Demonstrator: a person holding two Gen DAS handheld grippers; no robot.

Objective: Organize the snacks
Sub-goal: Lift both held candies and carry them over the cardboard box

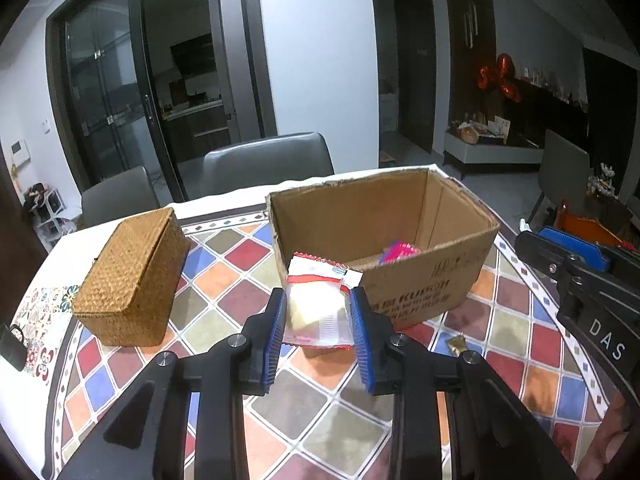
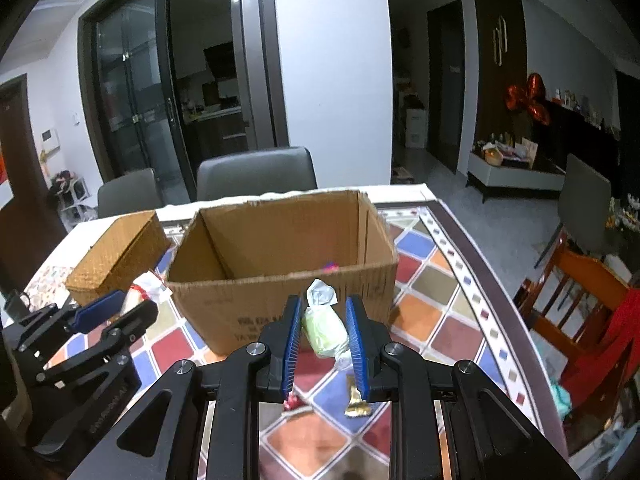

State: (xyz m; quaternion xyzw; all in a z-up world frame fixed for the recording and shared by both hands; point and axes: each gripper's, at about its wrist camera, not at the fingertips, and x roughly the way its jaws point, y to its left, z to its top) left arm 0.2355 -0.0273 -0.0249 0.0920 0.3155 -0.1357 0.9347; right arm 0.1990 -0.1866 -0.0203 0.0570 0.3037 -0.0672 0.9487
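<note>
Left hand-held gripper [image 1: 319, 314]: blue pads pressed against a clear-wrapped snack [image 1: 318, 308], raised. Right hand-held gripper [image 2: 325, 330]: pads closed around a green wrapped candy [image 2: 325, 330], level alongside.

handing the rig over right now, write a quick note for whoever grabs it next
Left gripper: shut on a clear snack packet with red trim, held short of the cardboard box.
Right gripper: shut on a pale green wrapped candy, also short of the box.
Done: something pink already lies in the box.
Left: drop both snacks in, then collect the gold-wrapped snack on the table. The woven basket sits closed left of the box.
</note>
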